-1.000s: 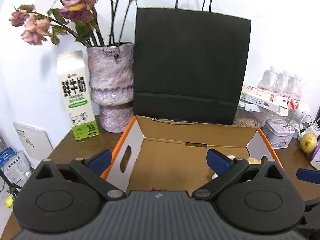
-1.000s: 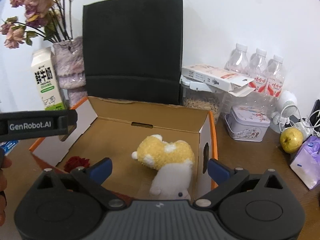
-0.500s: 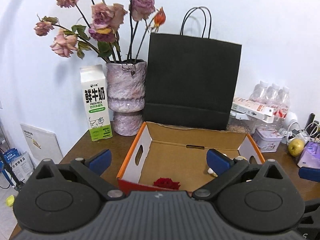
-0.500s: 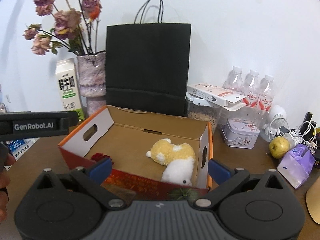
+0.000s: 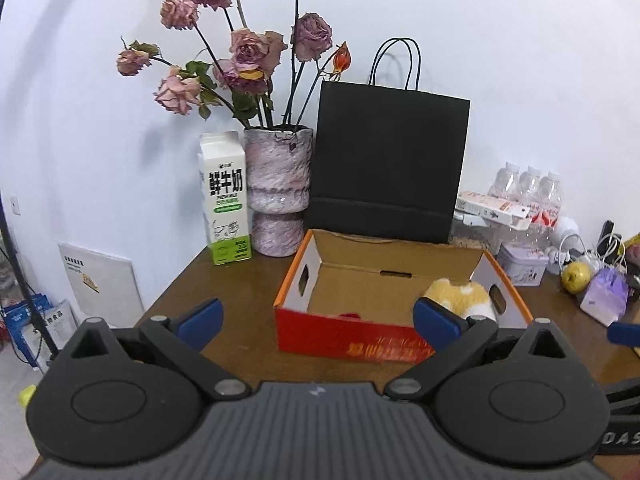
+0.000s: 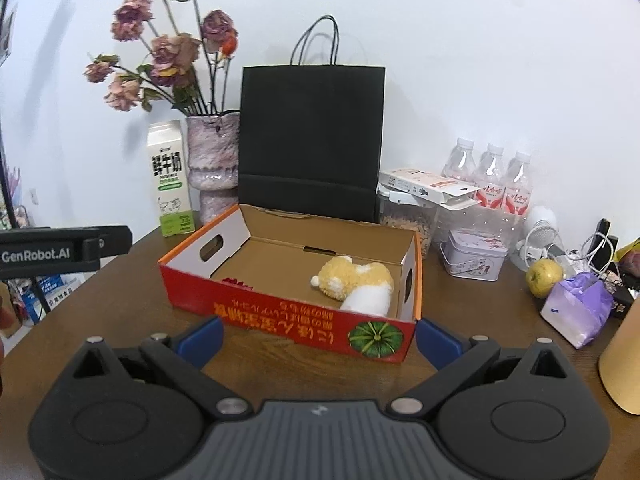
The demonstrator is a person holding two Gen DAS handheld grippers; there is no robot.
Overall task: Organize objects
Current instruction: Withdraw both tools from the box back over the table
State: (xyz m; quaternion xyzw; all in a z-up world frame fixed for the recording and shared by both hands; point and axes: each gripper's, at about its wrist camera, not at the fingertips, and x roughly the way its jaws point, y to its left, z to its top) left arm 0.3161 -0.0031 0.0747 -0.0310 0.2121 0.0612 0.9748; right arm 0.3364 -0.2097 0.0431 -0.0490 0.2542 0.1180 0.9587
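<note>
Box: printed cardboard, raw brown inside
Toy: fluffy plush
Bag: matt black paper
Table: smooth dark wood
Bottles: clear plastic

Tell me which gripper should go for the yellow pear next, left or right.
Right. The yellow pear lies on the table's right side, nearer the right gripper, which is open and empty. The left gripper, also open, faces the box further left, so it would likely have to cross over.

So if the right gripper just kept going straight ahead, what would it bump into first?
Probably the red front wall of the cardboard box. The open right gripper points right at it, though how far away it is is hard to judge.
</note>
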